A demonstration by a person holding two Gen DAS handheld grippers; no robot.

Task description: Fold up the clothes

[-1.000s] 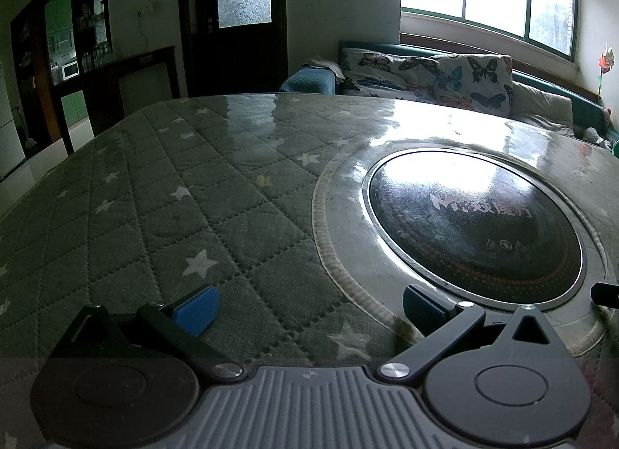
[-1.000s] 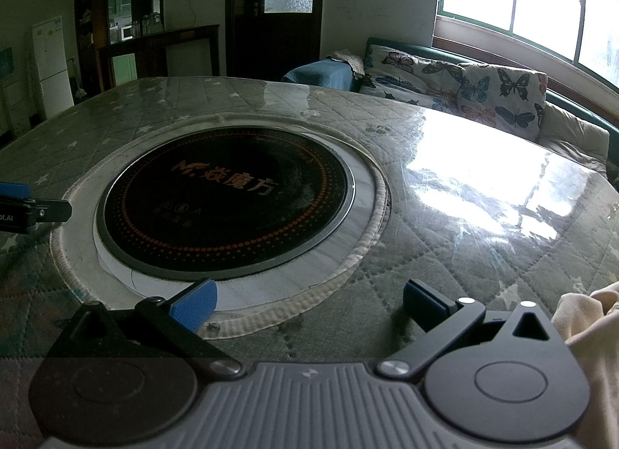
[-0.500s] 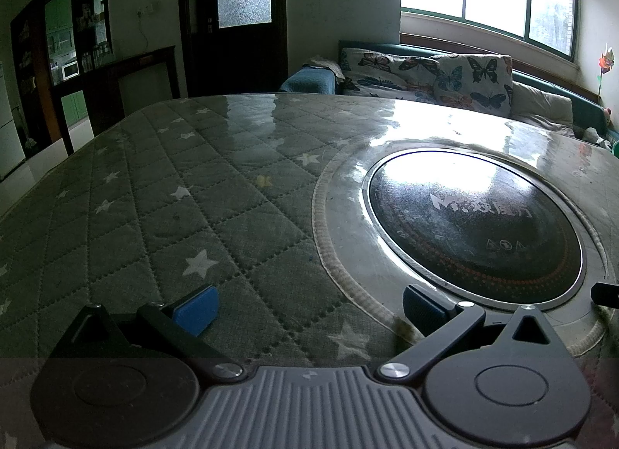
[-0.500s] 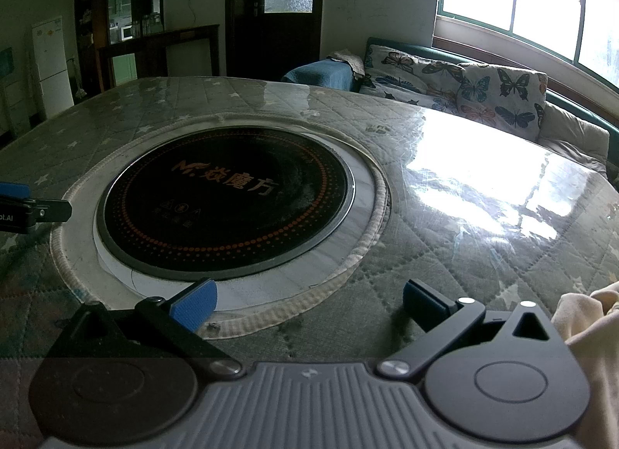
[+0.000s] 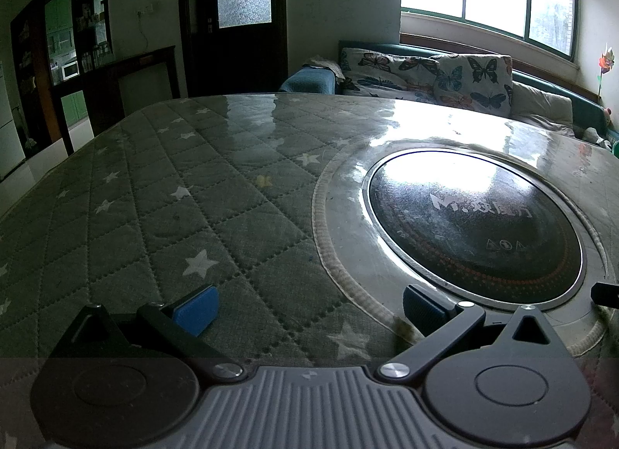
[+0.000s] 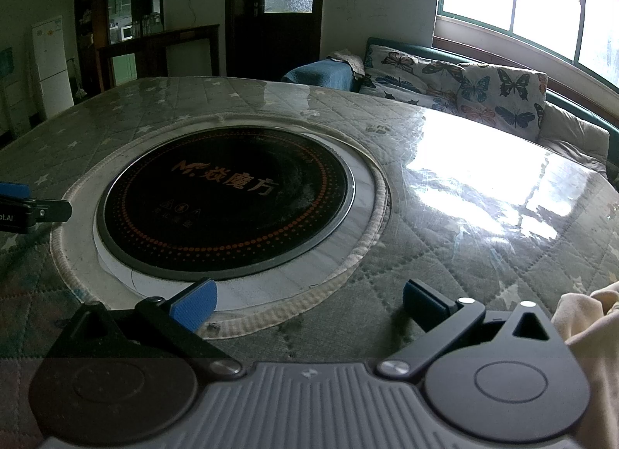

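Note:
A cream-coloured garment (image 6: pixel 588 329) lies bunched at the right edge of the right wrist view, just right of my right gripper (image 6: pixel 309 304), which is open with nothing between its blue pads. My left gripper (image 5: pixel 309 307) is open too, low over the quilted star-patterned table cover (image 5: pixel 185 216), with nothing held. Its fingertip (image 6: pixel 23 205) shows at the far left in the right wrist view. No garment appears in the left wrist view.
A round black induction hob (image 6: pixel 224 201) sits sunk into the table's middle under a glossy clear sheet (image 6: pixel 483 185). Behind the table are a butterfly-print sofa (image 5: pixel 433 77), a dark door (image 5: pixel 236 19), shelves (image 5: pixel 81 42) and a white fridge (image 6: pixel 48 62).

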